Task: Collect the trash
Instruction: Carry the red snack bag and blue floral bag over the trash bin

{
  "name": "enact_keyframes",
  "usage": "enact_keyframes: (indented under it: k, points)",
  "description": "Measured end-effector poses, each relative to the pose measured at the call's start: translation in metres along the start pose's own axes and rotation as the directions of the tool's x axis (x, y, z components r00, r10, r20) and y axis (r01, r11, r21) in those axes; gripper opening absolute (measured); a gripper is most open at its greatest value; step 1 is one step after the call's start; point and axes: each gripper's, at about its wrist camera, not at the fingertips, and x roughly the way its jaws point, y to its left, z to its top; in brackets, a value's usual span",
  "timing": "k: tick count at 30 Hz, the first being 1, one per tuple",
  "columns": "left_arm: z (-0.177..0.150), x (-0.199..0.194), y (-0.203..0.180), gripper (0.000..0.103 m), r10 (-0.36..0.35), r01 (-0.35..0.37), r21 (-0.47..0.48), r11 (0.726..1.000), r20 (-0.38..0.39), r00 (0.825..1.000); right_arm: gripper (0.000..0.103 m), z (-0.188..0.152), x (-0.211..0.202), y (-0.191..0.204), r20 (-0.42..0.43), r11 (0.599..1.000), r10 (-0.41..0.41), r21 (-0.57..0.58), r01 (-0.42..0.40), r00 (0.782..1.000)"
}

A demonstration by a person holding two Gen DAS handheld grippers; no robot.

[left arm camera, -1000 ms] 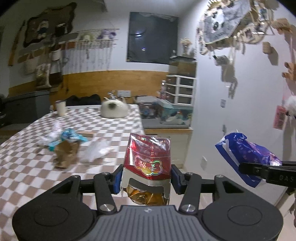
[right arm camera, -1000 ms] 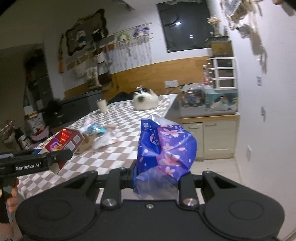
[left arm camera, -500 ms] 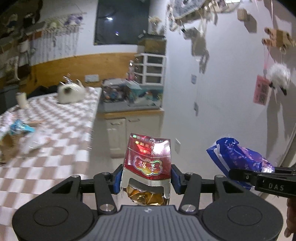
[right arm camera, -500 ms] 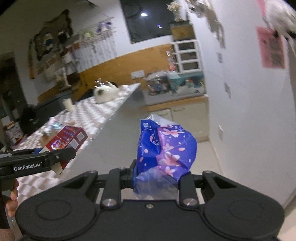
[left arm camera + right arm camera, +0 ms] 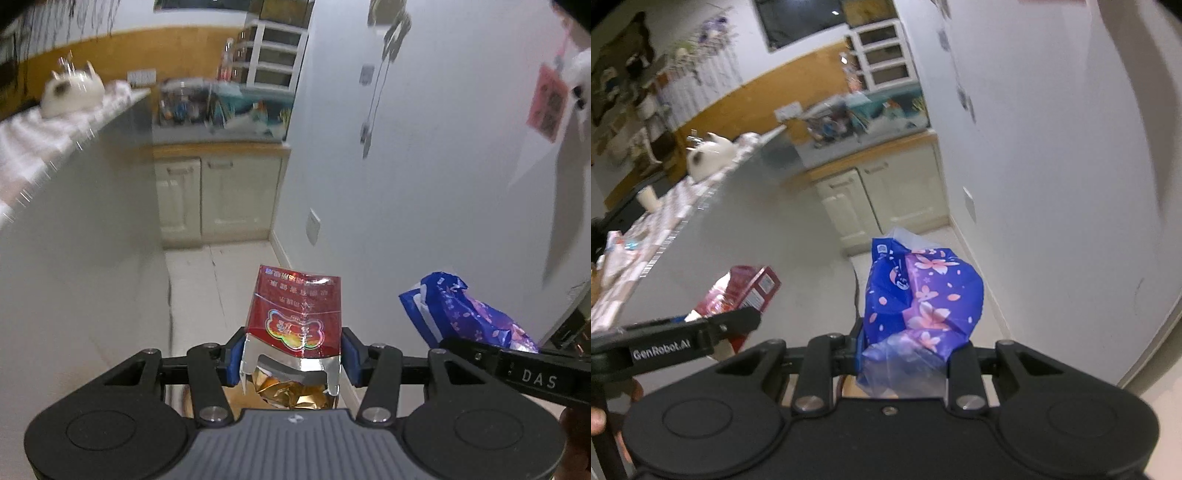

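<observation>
My left gripper (image 5: 291, 356) is shut on a red cigarette pack (image 5: 295, 314) with torn silver and gold foil at its lower end; the pack stands upright between the blue pads. In the right wrist view my right gripper (image 5: 905, 354) is shut on a crumpled blue wrapper (image 5: 923, 295) printed with pink flowers. Both are held in the air beside the table, above the pale floor. The blue wrapper (image 5: 469, 314) shows at the right of the left wrist view, and the red pack (image 5: 746, 290) at the left of the right wrist view.
The checkered table (image 5: 646, 240) with its grey side lies to the left, with a white teapot (image 5: 70, 92) at its far end. A cream cabinet (image 5: 218, 195) with a cluttered top stands ahead. A white wall (image 5: 424, 166) runs along the right. A hand (image 5: 598, 421) shows at the lower left.
Both grippers have swung right off the tabletop and sunk lower, now pointing down at the floor by the wall. Each keeps its hold on its piece of trash.
</observation>
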Motion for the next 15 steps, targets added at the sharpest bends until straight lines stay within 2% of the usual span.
enact_keyframes:
  k: [3,10,15]
  points:
    - [-0.006,0.038,0.01,0.052,-0.001,-0.001,-0.028,1.0,-0.046,0.999,0.026,-0.001,0.033,-0.007,-0.037,0.999,-0.009,0.034,0.011,0.999]
    - [-0.021,0.117,0.052,0.052,0.043,-0.058,-0.119,0.991,-0.123,0.991,0.026,-0.012,0.118,-0.008,-0.122,0.992,-0.006,0.121,0.021,0.993]
    - [-0.047,0.172,0.089,0.052,0.069,-0.106,-0.162,0.981,-0.22,0.973,0.026,-0.042,0.191,-0.007,-0.217,0.976,0.018,0.218,0.03,0.976]
